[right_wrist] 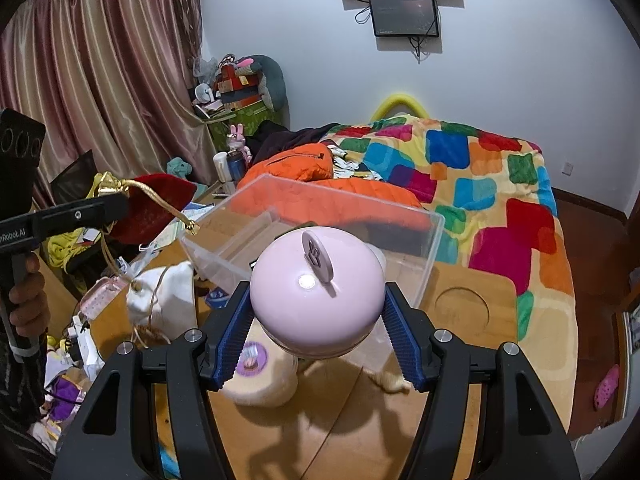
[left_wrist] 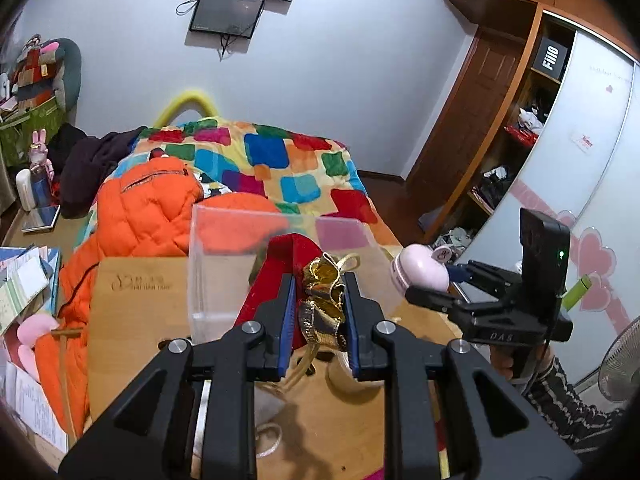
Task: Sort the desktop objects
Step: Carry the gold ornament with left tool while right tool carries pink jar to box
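Observation:
My left gripper (left_wrist: 320,312) is shut on the gold-trimmed neck of a red velvet drawstring pouch (left_wrist: 280,268), lifted above the wooden table (left_wrist: 136,320). The same pouch (right_wrist: 156,204) hangs from the left gripper (right_wrist: 116,204) at the left of the right wrist view, its gold cord dangling. My right gripper (right_wrist: 316,328) is shut on a round pink jar (right_wrist: 316,284) with a small purple emblem on its lid. The jar (left_wrist: 420,272) also shows at the right of the left wrist view, held by the right gripper (left_wrist: 436,288). A clear plastic box (right_wrist: 420,248) stands on the table just behind both held things.
On the table lie a white drawstring pouch (right_wrist: 168,300), a cream round container with a purple label (right_wrist: 256,376) and a wooden tray with a round recess (right_wrist: 460,312). A bed with a patchwork blanket (right_wrist: 480,184) and orange jacket (left_wrist: 152,208) lies beyond. Clutter fills the left side.

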